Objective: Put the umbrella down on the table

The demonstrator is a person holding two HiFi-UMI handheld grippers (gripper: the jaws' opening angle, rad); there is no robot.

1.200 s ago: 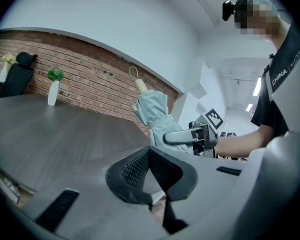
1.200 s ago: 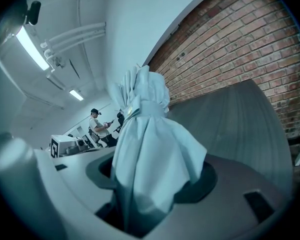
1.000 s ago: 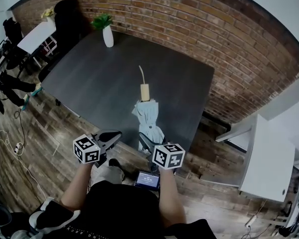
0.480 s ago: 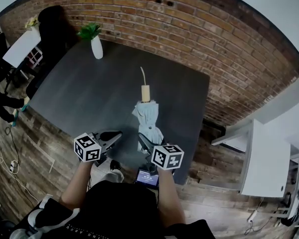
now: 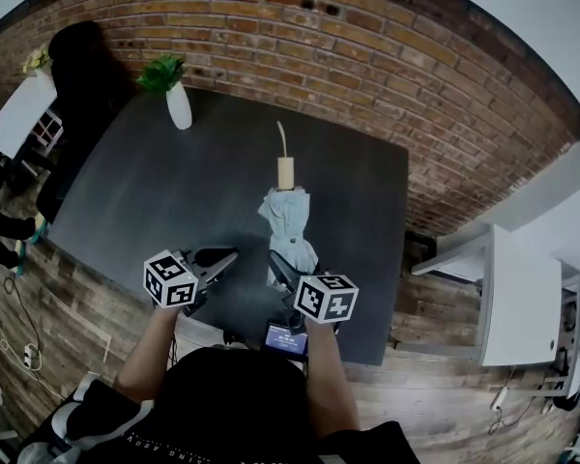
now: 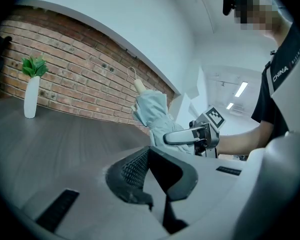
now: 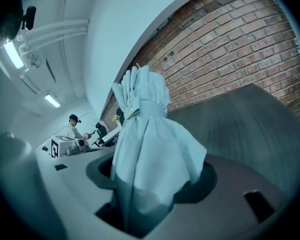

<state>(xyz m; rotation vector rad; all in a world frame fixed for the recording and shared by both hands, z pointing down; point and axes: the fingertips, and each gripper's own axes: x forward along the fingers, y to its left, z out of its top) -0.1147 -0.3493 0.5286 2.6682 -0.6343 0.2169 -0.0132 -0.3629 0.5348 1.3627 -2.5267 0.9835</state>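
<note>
Pale blue fabric fills your right gripper (image 5: 282,265): its jaws are clamped on the gathered canopy end of the folded umbrella (image 5: 290,222). The umbrella hangs over the near half of the dark table (image 5: 155,191), and from the left gripper view it looks carried clear of the tabletop rather than resting on it. Your left gripper (image 5: 213,264) hovers beside it over the table's near edge, jaws drawn together with nothing between them. I judge you are in the carry-in step, with the set-down itself not yet done. The umbrella's long axis runs straight away from you across the table. Its wooden handle (image 5: 285,172) and thin strap loop (image 5: 281,135) lead toward the table's far edge, and the handle end seems to ride a little higher. Next you would need to lower it until its whole length lies on the tabletop, well inside the edges. Then part the right jaws and draw back along that same axis so the fabric doesn't snag.
</note>
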